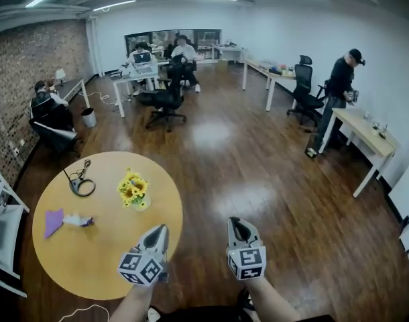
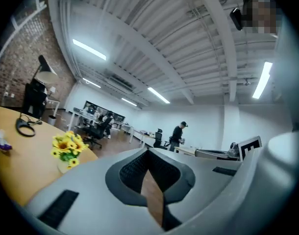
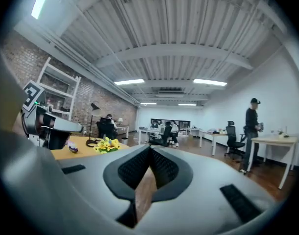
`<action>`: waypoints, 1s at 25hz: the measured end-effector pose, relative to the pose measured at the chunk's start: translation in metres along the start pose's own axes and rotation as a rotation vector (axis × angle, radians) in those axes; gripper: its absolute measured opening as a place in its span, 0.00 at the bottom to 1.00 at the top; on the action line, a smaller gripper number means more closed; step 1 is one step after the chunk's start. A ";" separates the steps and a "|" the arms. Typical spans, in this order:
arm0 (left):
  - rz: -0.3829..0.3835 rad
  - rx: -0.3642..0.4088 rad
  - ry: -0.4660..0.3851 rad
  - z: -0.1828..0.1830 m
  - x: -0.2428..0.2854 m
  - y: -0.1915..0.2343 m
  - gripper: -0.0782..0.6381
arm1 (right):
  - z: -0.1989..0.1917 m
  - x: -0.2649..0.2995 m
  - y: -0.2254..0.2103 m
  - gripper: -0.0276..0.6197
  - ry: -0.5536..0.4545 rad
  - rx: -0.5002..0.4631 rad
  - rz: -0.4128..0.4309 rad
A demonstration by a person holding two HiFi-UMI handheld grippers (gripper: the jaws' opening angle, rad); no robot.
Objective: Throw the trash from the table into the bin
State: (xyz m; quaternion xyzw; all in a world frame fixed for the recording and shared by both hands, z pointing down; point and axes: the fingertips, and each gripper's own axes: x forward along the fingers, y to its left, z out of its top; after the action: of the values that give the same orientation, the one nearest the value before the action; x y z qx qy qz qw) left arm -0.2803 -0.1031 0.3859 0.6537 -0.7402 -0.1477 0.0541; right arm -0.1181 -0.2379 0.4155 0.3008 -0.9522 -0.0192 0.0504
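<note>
**Head view.** My left gripper (image 1: 160, 232) and right gripper (image 1: 236, 224) hover at the near edge of the round yellow wooden table (image 1: 90, 267). The trash lies well apart from both, on the table's left side: a flat purple paper scrap (image 1: 53, 221) with a crumpled white-and-purple wrapper (image 1: 78, 220) just beside it. The small white bin (image 1: 88, 117), as I take it, stands far off by a desk. Risk: light paper slipping out on a long carry.

**Left gripper view.** Jaws pressed together, nothing between. The vase of yellow sunflowers (image 2: 67, 148) sits nearer than the wrapper, so a careless reach could tip it. A black looped cable (image 2: 24, 126) could snag.

**Right gripper view.** Jaws likewise together, empty. Arriving unopened would only shove the scrap.
</note>
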 end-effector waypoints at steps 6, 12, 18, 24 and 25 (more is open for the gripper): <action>0.162 0.036 -0.095 0.057 -0.085 0.096 0.11 | 0.032 0.060 0.131 0.05 -0.043 -0.018 0.186; 0.285 0.070 -0.139 0.091 -0.178 0.183 0.11 | 0.044 0.086 0.263 0.05 -0.066 -0.016 0.345; 0.392 0.086 -0.163 0.120 -0.264 0.248 0.11 | 0.055 0.107 0.367 0.05 -0.071 0.002 0.445; 0.481 0.108 -0.208 0.135 -0.315 0.269 0.11 | 0.058 0.112 0.427 0.05 -0.057 -0.005 0.575; 0.496 0.110 -0.215 0.136 -0.319 0.271 0.11 | 0.058 0.115 0.432 0.05 -0.056 -0.009 0.589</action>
State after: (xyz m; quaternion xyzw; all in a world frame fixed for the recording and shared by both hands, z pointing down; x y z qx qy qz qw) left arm -0.5304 0.2586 0.3713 0.4350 -0.8861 -0.1582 -0.0258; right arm -0.4645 0.0503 0.3966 0.0107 -0.9994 -0.0160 0.0290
